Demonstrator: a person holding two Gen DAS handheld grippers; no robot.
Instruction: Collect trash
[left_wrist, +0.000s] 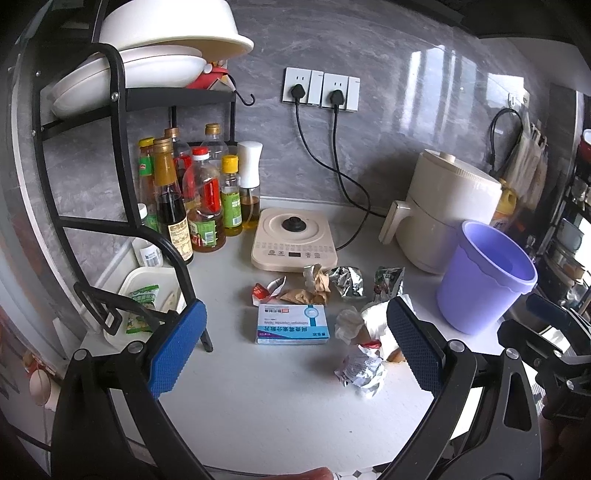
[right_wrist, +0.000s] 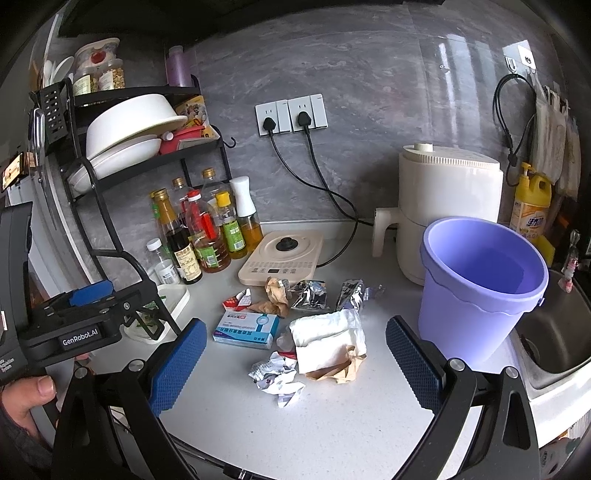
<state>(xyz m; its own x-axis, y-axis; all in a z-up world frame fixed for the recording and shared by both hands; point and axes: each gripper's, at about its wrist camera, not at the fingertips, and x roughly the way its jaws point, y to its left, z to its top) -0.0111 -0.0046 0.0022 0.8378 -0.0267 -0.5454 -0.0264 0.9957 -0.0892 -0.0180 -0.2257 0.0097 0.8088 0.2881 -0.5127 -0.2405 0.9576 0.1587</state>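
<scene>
Trash lies on the white counter: a blue-and-white medicine box (left_wrist: 292, 325) (right_wrist: 246, 329), crumpled brown paper (left_wrist: 314, 286) (right_wrist: 275, 295), silver foil wrappers (left_wrist: 347, 282) (right_wrist: 310, 294), a red-white sachet (left_wrist: 264, 290), white tissue (right_wrist: 328, 334) and a crumpled printed wrapper (left_wrist: 362, 371) (right_wrist: 279, 376). An empty purple bucket (left_wrist: 484, 277) (right_wrist: 480, 288) stands to the right. My left gripper (left_wrist: 291, 347) is open, hovering before the box. My right gripper (right_wrist: 291, 363) is open above the tissue and wrapper. The left gripper's body shows in the right wrist view (right_wrist: 85, 317).
A black rack (right_wrist: 110, 184) with bowls and sauce bottles (left_wrist: 192, 199) stands at the left. A cream induction hob (left_wrist: 291, 238), a white air fryer (right_wrist: 439, 206), plugged cables, a yellow detergent bottle (right_wrist: 532, 206) and a sink (right_wrist: 554, 332) at the right surround the trash.
</scene>
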